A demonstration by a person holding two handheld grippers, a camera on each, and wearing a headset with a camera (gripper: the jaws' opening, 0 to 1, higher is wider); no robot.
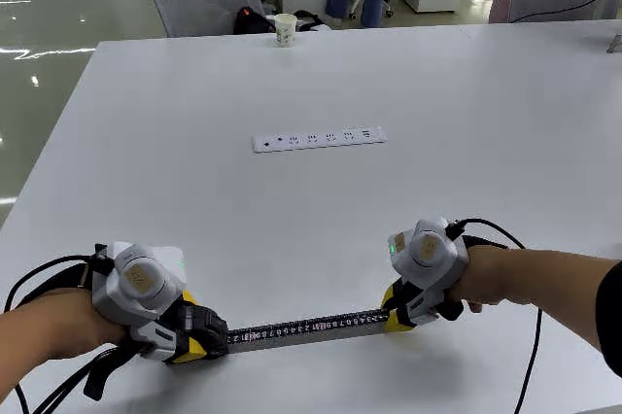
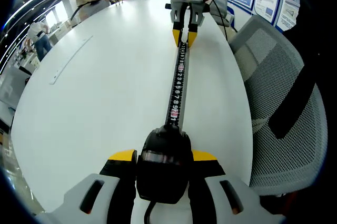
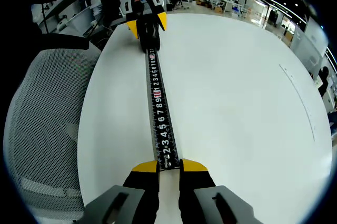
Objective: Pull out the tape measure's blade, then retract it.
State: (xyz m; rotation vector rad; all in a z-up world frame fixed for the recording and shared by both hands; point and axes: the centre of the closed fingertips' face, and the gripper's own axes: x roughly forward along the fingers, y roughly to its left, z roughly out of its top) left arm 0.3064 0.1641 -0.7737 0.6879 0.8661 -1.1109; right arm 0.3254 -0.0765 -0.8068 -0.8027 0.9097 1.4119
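Observation:
The black tape measure case (image 2: 164, 162) sits clamped between the yellow-tipped jaws of my left gripper (image 2: 164, 155), at the table's near left (image 1: 199, 332). Its dark numbered blade (image 1: 309, 327) runs out flat along the white table to my right gripper (image 1: 397, 318). In the right gripper view the blade's end (image 3: 166, 162) is pinched between that gripper's yellow tips (image 3: 169, 166), and the blade (image 3: 157, 98) stretches away to the case (image 3: 147, 37). In the left gripper view the blade (image 2: 177, 84) leads up to the right gripper (image 2: 185, 36).
A white power strip (image 1: 319, 139) lies mid-table. A paper cup (image 1: 284, 29) stands at the far edge. A mesh chair (image 2: 274, 108) is beside the near table edge. People sit and stand around the far side. Cables trail from both grippers.

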